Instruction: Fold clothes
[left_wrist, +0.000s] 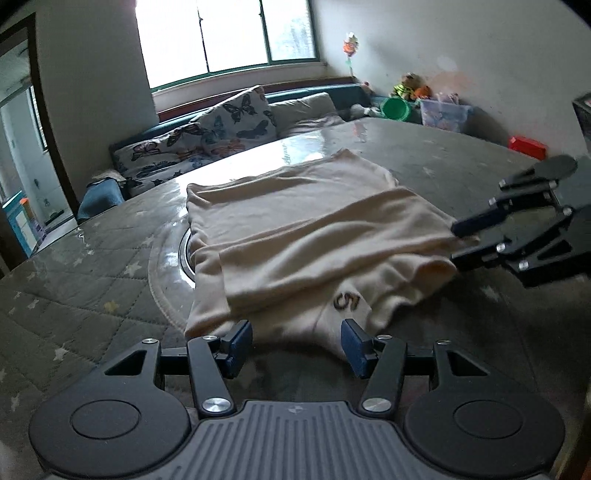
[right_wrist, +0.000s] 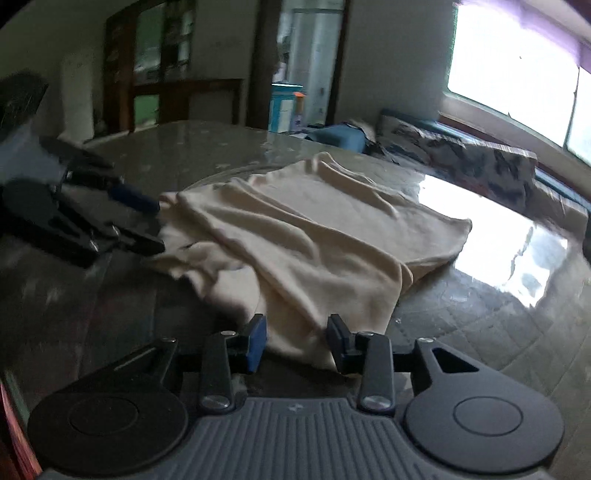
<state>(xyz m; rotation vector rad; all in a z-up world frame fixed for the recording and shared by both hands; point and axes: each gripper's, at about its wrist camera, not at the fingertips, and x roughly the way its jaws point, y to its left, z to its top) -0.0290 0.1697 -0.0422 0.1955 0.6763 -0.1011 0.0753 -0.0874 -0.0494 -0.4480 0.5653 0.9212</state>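
Cream shirt (left_wrist: 295, 229) lying folded over on the shiny surface (left_wrist: 461, 155), dark mark half hidden under the fold. Left gripper (left_wrist: 297, 341) at its near edge, fingers (left_wrist: 240, 343) spread, pinching nothing. Right gripper (right_wrist: 297, 339) at another edge, fingers (right_wrist: 256, 341) apart, cloth loose between. Blurry butterfly cushions (left_wrist: 207, 136) behind.

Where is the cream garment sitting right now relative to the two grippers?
The cream garment lies partly folded on the glossy table, just ahead of the left gripper; the right gripper is at its right-hand edge in the left wrist view.
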